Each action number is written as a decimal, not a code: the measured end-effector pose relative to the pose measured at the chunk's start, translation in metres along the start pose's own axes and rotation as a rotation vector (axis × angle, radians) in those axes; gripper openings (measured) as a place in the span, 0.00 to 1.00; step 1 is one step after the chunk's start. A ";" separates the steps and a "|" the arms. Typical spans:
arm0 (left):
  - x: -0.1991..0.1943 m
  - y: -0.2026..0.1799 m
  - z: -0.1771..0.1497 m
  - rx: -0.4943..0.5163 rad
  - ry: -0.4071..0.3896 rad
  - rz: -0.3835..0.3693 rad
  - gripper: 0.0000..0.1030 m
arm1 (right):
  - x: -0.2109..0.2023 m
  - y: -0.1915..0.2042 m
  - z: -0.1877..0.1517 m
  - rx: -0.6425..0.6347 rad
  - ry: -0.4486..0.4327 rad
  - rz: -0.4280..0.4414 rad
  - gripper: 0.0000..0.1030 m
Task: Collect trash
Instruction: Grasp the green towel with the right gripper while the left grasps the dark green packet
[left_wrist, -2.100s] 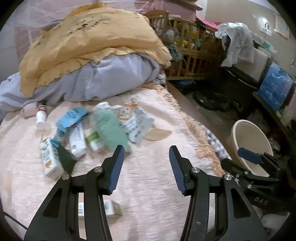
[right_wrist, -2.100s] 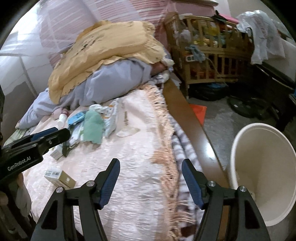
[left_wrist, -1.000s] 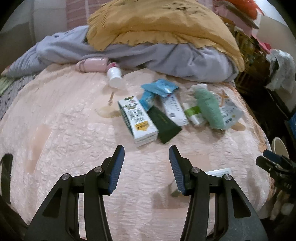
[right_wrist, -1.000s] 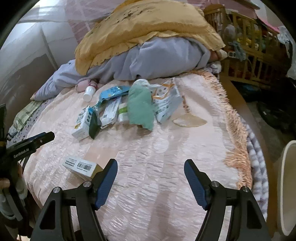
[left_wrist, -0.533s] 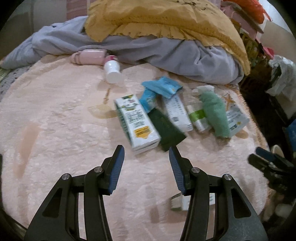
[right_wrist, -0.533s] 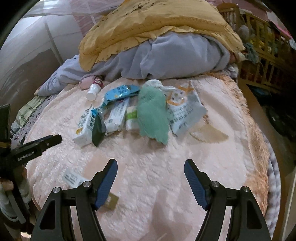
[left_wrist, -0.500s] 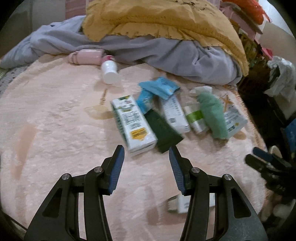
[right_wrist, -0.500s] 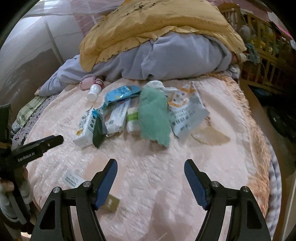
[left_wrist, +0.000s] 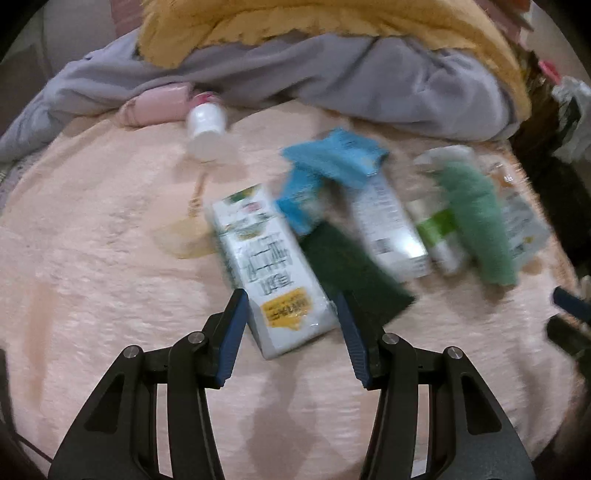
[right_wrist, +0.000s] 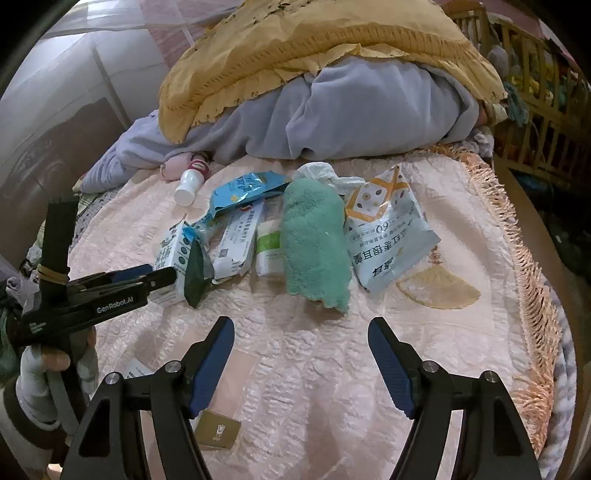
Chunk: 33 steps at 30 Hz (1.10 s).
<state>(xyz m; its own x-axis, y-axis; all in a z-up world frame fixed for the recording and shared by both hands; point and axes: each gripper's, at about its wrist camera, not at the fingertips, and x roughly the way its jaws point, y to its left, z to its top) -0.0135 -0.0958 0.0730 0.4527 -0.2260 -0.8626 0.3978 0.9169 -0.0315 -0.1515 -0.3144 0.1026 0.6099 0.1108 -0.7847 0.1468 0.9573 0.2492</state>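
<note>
Trash lies in a row on the pink bedspread (left_wrist: 92, 295). A white carton (left_wrist: 269, 266) with green print lies between the tips of my open left gripper (left_wrist: 291, 321); it also shows in the right wrist view (right_wrist: 171, 258). Beside it lie a dark green wedge (left_wrist: 351, 273), a blue wrapper (left_wrist: 332, 158), a white box (left_wrist: 388, 229), a green-labelled pack (right_wrist: 269, 247), a green fuzzy cloth (right_wrist: 314, 240) and a white snack bag (right_wrist: 388, 236). My right gripper (right_wrist: 301, 347) is open and empty, short of the cloth. The left gripper (right_wrist: 155, 280) shows at the carton.
A white bottle (right_wrist: 189, 184) and a pink item (left_wrist: 155, 107) lie by the grey (right_wrist: 332, 118) and yellow (right_wrist: 314, 40) blankets at the back. A small box (right_wrist: 216, 430) lies under my right gripper. A wooden crib (right_wrist: 535, 92) stands right of the fringed bed edge (right_wrist: 532, 288).
My left gripper has moved forward so the white carton now lies between its fingers. My right gripper has moved a little closer to the row of trash.
</note>
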 end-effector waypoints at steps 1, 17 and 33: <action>0.002 0.007 -0.001 -0.005 0.008 0.011 0.47 | 0.002 0.000 0.000 0.002 0.001 0.003 0.70; -0.021 0.058 -0.004 -0.144 -0.018 -0.088 0.47 | 0.005 0.003 0.002 0.001 -0.001 0.014 0.71; 0.027 -0.003 0.007 -0.127 0.071 -0.216 0.47 | 0.062 0.002 0.061 -0.038 0.010 -0.044 0.71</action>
<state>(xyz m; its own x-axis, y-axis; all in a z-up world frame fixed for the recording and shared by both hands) 0.0034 -0.1068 0.0535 0.3093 -0.4021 -0.8618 0.3743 0.8846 -0.2784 -0.0665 -0.3221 0.0889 0.5957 0.0708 -0.8001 0.1438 0.9706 0.1930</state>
